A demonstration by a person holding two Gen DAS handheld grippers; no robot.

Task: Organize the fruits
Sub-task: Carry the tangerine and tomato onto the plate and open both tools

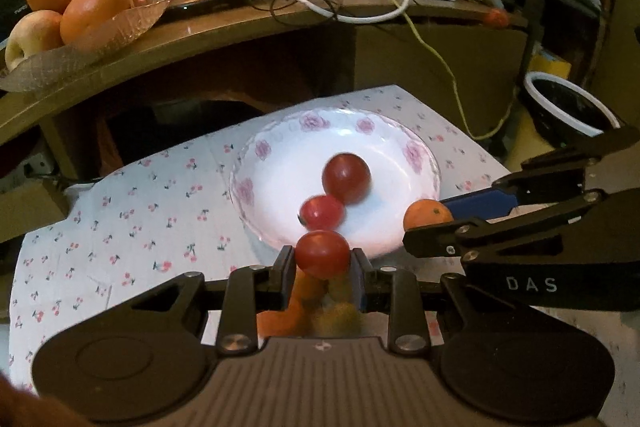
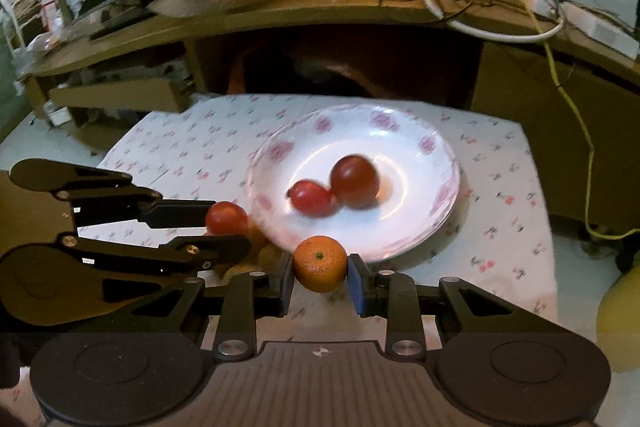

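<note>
I have my left tool [image 1: 322, 259] pinching a small red fruit [image 1: 322, 253] and my right tool [image 2: 320, 273] pinching a small orange [image 2: 320, 263], each squeezed across its middle so the round skin will not roll out. Both hang just off the near rim of the flowered plate [image 2: 436, 163], which sits on the cloth-covered counter [image 2: 192, 147] and already carries two red fruits [image 2: 334, 189] touching near its centre. I judge the plate is the gathering spot, hence this approach from its near edge.
</note>
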